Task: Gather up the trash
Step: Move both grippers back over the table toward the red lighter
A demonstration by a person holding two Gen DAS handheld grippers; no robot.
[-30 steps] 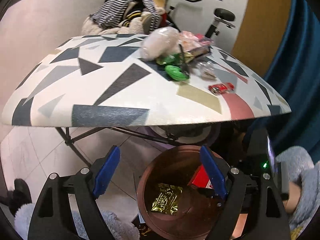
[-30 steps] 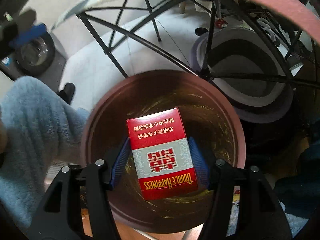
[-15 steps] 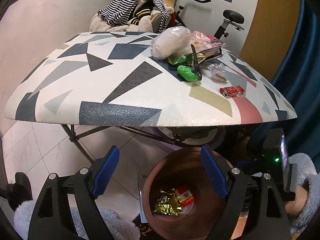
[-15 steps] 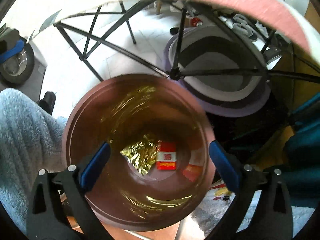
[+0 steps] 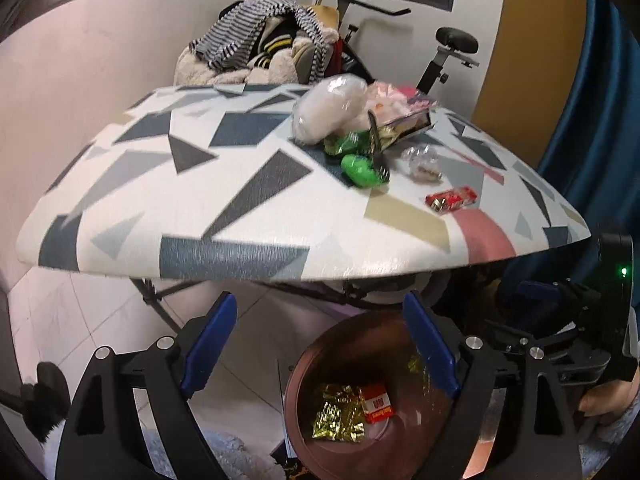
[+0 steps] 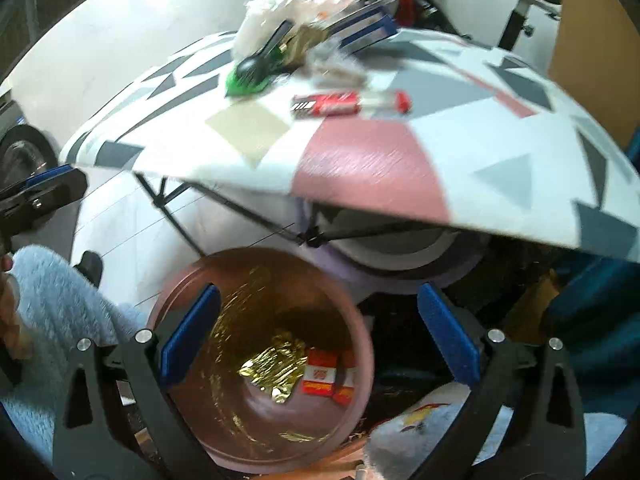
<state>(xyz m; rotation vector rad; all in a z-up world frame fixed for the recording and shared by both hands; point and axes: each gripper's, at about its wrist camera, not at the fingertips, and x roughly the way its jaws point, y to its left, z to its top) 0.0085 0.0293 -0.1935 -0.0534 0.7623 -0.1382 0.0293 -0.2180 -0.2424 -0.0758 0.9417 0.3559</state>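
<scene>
Likely remaining trash on the tabletop [image 5: 248, 216] runs from the soft, light white bag [image 5: 328, 108], pinched anywhere, to the stiff little red pack [image 6: 326, 104], gripped across its short sides; left claw [image 5: 316, 340] and right claw [image 6: 316, 332] both gape wide, empty, over the bin [image 6: 192, 276].

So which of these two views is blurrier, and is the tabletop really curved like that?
The right wrist view is blurrier: the table and the red pack on it are smeared by motion. The left wrist view is sharper. The table's domed curve is fisheye distortion in both views.
</scene>
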